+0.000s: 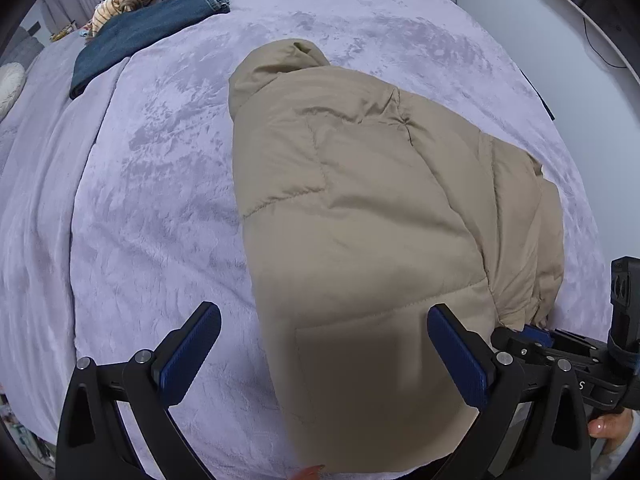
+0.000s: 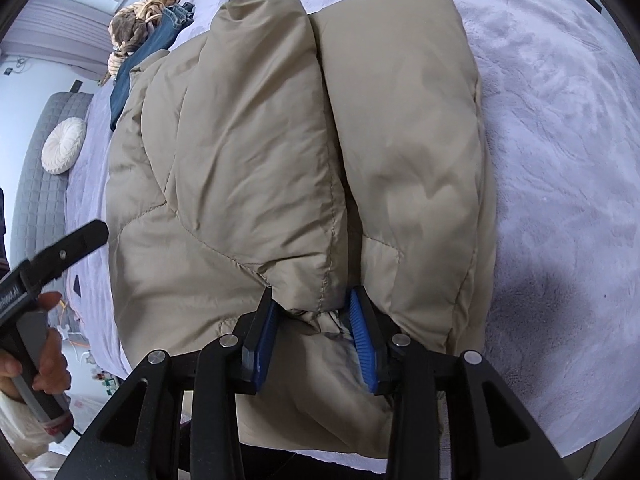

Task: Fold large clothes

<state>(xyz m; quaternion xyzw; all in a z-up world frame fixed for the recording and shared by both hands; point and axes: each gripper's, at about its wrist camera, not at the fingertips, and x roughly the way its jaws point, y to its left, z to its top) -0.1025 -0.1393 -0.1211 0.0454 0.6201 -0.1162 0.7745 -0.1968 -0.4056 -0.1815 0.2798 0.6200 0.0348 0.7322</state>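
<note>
**Right jaws hold the jacket's near end; left stands free**

I see the beige puffer jacket [image 2: 280, 152] lying on the bed [image 1: 160, 200], its long axis running away from me toward the hood. My right gripper [image 2: 316, 320] has its jaws clamped on a bunched fold at the near edge. My left gripper [image 1: 324, 356] hovers wide open over the near left corner, gripping nothing. I'd judge the right hand better placed to lead the next fold.

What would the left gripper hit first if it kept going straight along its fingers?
Most likely the jacket: the open left gripper points steeply down with the jacket's near edge between its fingers, and the blanket under the left one. Depth is unclear, so that finger might meet the blanket first.
</note>
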